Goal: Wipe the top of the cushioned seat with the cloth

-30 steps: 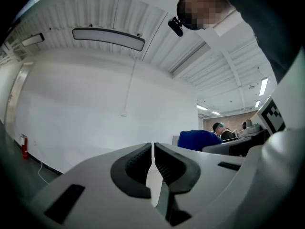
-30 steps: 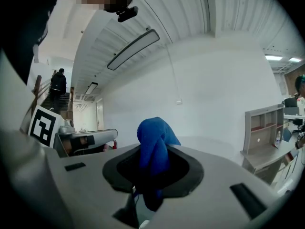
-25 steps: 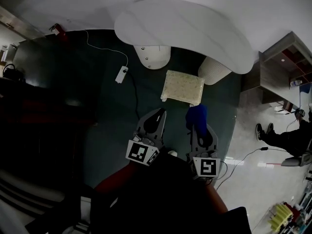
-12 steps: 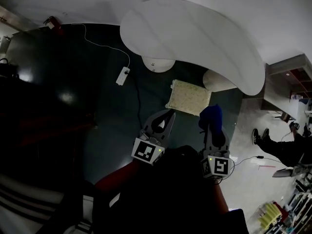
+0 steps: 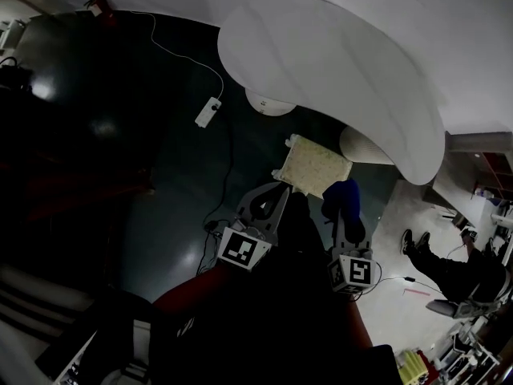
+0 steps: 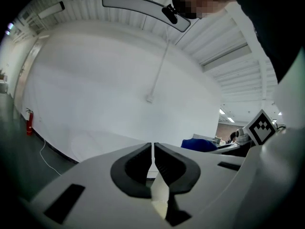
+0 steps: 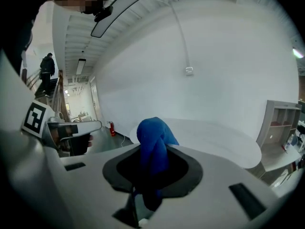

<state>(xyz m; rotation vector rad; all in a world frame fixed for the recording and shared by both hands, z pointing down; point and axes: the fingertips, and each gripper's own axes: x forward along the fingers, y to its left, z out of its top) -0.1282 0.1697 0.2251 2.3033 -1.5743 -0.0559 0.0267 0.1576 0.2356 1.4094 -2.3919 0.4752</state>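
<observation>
Right gripper (image 5: pixel 343 219) pinches a blue cloth (image 7: pixel 152 140) near the pale cushioned seat (image 5: pixel 319 167), left gripper (image 6: pixel 153 152) pressed together empty; best lower the cloth flat onto the top before sweeping.

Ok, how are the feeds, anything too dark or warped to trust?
Head view: underexposed, the floor near black with glare patches at left, though the cushioned seat reads clearly. Left gripper view: bright, strong fisheye bend, dark corners. Right gripper view: same bend, the cloth sharp in the jaws.
</observation>
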